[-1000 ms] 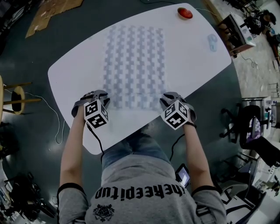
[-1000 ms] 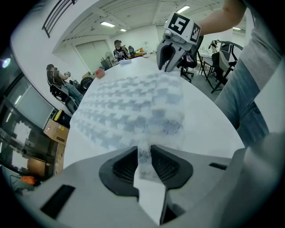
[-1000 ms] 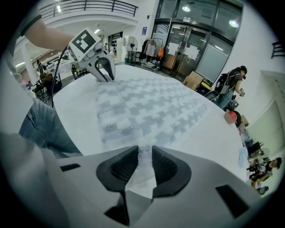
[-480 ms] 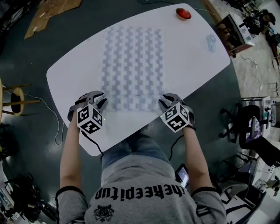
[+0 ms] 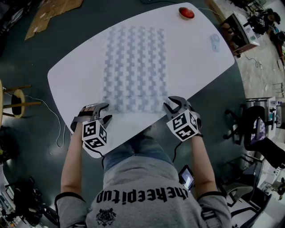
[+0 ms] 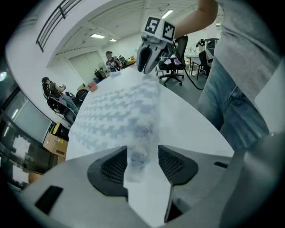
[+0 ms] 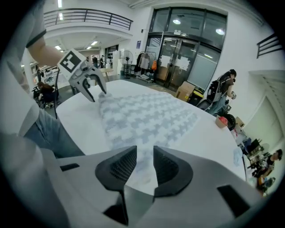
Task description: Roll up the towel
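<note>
left gripper (image 5: 100,114) | jaws just opened | drawn back from towel (image 5: 136,67) corner

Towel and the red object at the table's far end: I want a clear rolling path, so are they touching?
Apart. The head view shows bare table between the towel and the red object.

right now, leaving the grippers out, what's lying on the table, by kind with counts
towel: 1
red round thing: 1
pale blue thing: 1
total: 3
</note>
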Demonstrator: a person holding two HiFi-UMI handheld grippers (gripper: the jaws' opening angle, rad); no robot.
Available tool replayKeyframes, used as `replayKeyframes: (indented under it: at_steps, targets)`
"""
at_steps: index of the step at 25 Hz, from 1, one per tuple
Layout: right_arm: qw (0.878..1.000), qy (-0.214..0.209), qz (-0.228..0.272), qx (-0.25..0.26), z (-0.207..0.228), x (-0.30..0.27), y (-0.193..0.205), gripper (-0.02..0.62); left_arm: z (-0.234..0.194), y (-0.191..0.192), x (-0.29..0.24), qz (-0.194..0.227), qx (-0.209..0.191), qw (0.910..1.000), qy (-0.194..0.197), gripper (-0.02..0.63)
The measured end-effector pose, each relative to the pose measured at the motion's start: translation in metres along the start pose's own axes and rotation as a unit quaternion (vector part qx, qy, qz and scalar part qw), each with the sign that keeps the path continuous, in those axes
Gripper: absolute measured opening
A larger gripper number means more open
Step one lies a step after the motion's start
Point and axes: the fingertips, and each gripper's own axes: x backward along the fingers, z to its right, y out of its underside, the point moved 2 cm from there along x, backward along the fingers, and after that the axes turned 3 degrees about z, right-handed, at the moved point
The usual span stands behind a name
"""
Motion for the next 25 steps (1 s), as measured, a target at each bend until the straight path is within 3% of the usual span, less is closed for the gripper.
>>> replayKeyframes:
  at_steps: [6,15,19,22,25]
  targets:
    - [0.993,-0.054,-0.049,0.090,-0.053,-0.016,0.026,0.160,0.003,0.020,-0.016,-0.031,0.006,0.9995,-0.004,0.218]
    - [0.985,-0.007,-0.094,0.143,-0.037,-0.047,0.041,0.164,-0.011,0.024,-0.032,-0.054,0.005,0.9982,-0.023,0.219]
    - [0.984,-0.001,-0.098,0.148,-0.033,-0.046,0.039,0.049,-0.020,0.024,-0.031,-0.062,0.002,0.9969,-0.049,0.153]
    - [0.985,-0.009,-0.094,0.142,-0.037,-0.040,0.037,0.037,-0.020,0.024,-0.027,-0.063,0.004,0.9968,-0.050,0.095]
    - [0.985,-0.017,-0.093,0.142,-0.047,-0.034,0.039,0.037,-0.010,0.026,-0.022,-0.063,0.000,0.9974,-0.036,0.081]
